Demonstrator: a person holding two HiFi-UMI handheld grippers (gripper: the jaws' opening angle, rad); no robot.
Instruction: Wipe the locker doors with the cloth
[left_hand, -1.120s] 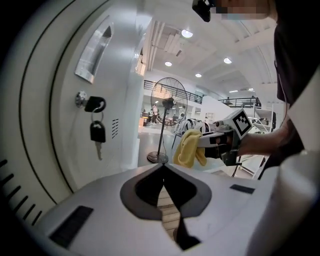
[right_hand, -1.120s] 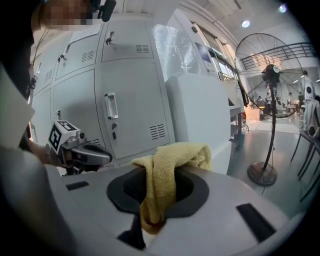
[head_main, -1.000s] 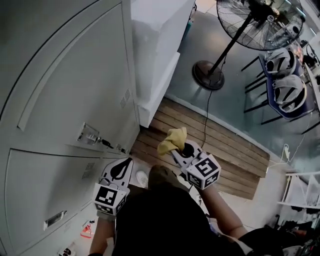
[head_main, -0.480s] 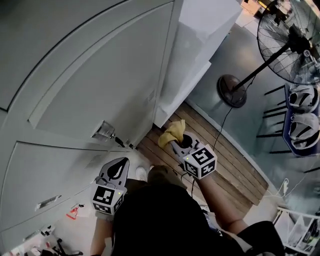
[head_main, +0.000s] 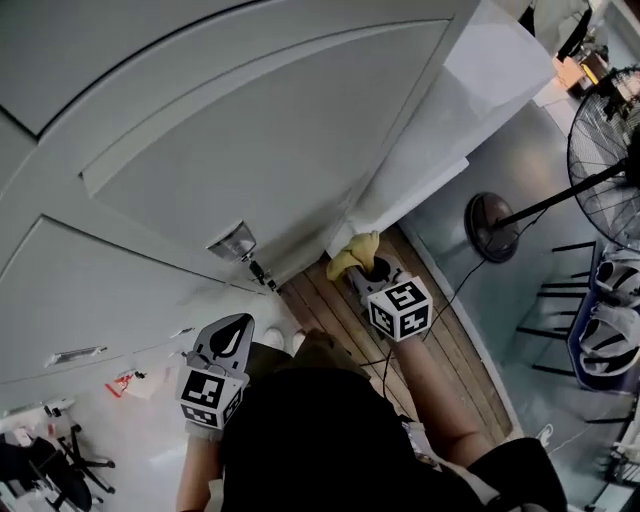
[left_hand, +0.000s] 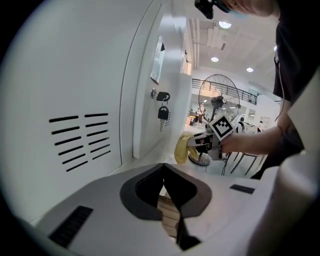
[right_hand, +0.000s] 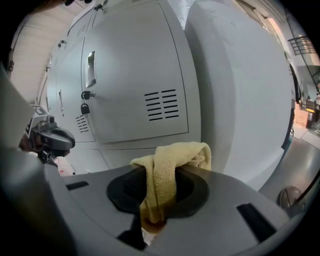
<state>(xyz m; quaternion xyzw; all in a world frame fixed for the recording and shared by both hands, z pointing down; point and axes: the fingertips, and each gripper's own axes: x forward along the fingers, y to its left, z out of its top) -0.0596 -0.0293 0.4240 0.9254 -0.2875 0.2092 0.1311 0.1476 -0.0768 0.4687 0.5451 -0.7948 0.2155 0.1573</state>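
Note:
The grey locker door (head_main: 260, 170) fills the upper left of the head view, with a lock and hanging key (head_main: 240, 248) at its lower edge. My right gripper (head_main: 357, 268) is shut on the yellow cloth (head_main: 352, 250), held close to the door's lower right corner; whether cloth and door touch I cannot tell. In the right gripper view the cloth (right_hand: 170, 165) drapes over the jaws, facing a vented door (right_hand: 130, 75). My left gripper (head_main: 237, 328) hangs lower left, shut and empty. Its own view shows the door (left_hand: 75, 100), the key (left_hand: 163, 112) and the cloth (left_hand: 182, 147).
A white block (head_main: 480, 110) stands right of the lockers. A pedestal fan has its base (head_main: 490, 213) on the grey floor, and wooden planking (head_main: 440, 340) lies under me. Chairs with helmets (head_main: 612, 320) stand far right. Small dark clutter (head_main: 50, 465) lies at lower left.
My right gripper has carried the cloth up and towards the locker's lower right corner. The head view has swung left, towards the lockers. The left gripper has stayed low and shut.

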